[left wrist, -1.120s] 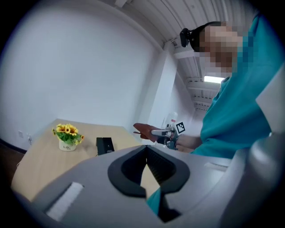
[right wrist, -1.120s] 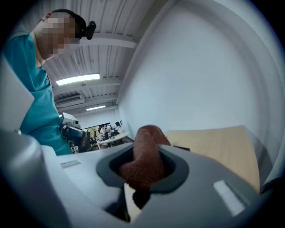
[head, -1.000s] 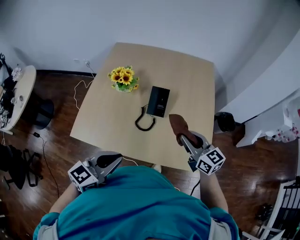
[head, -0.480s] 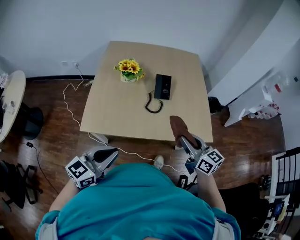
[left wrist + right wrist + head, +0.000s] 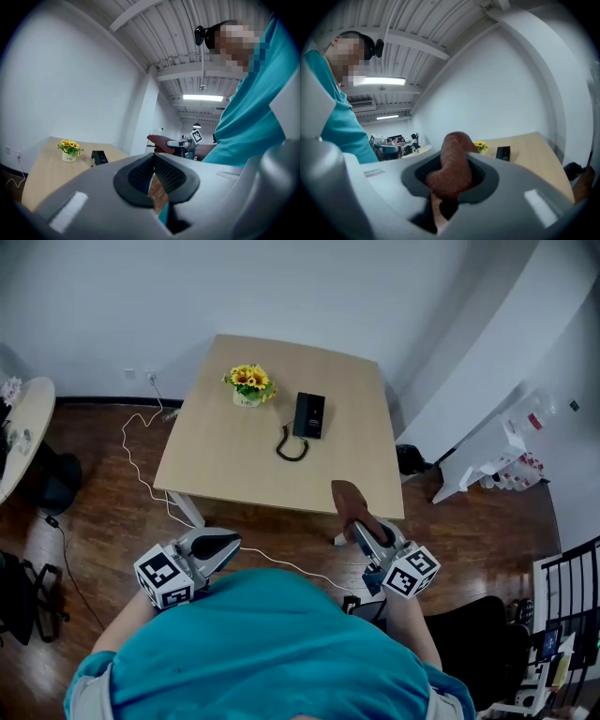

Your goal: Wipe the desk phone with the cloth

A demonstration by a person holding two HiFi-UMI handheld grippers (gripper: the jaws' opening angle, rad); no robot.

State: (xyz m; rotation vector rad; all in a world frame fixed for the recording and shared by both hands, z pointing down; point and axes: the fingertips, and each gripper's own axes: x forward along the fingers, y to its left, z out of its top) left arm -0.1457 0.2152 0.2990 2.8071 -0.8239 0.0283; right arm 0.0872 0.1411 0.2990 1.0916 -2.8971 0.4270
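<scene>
1. Right gripper view: the right gripper (image 5: 451,182) has its jaws clamped on the brown cloth (image 5: 453,161). The cloth is bunched between the pads and sticks up past the tips toward 12 o'clock.
2. Left gripper view: the left gripper (image 5: 153,163) has its pads pressed together at the tips with nothing between them. We see only a thin sliver of gap lower down the seam.
3. Head view: we see both grippers low in frame, held just in front of the person's teal shirt (image 5: 272,652) over the wood floor (image 5: 84,549). The left one is at 7 o'clock of the table (image 5: 234,474) and the right one at 5 o'clock. Neither is over the tabletop.
4. Each gripper's marker cube (image 5: 162,577) sits at its rear end, nearest the person.
5. The cloth's free end overlaps the table's near right edge in the head view. We cannot tell if it touches.
6. The desk phone (image 5: 310,415) is black and lies flat on the table, toward the far side. It is at 11 o'clock from the right gripper and well apart from both grippers.
7. The phone's coiled cord (image 5: 292,444) lies on the table at the phone's 7 o'clock.
8. A pot of sunflowers (image 5: 247,385) stands upright near the phone, at its 10 o'clock.
9. A white cable (image 5: 141,465) trails on the floor at 9 o'clock of the table.
</scene>
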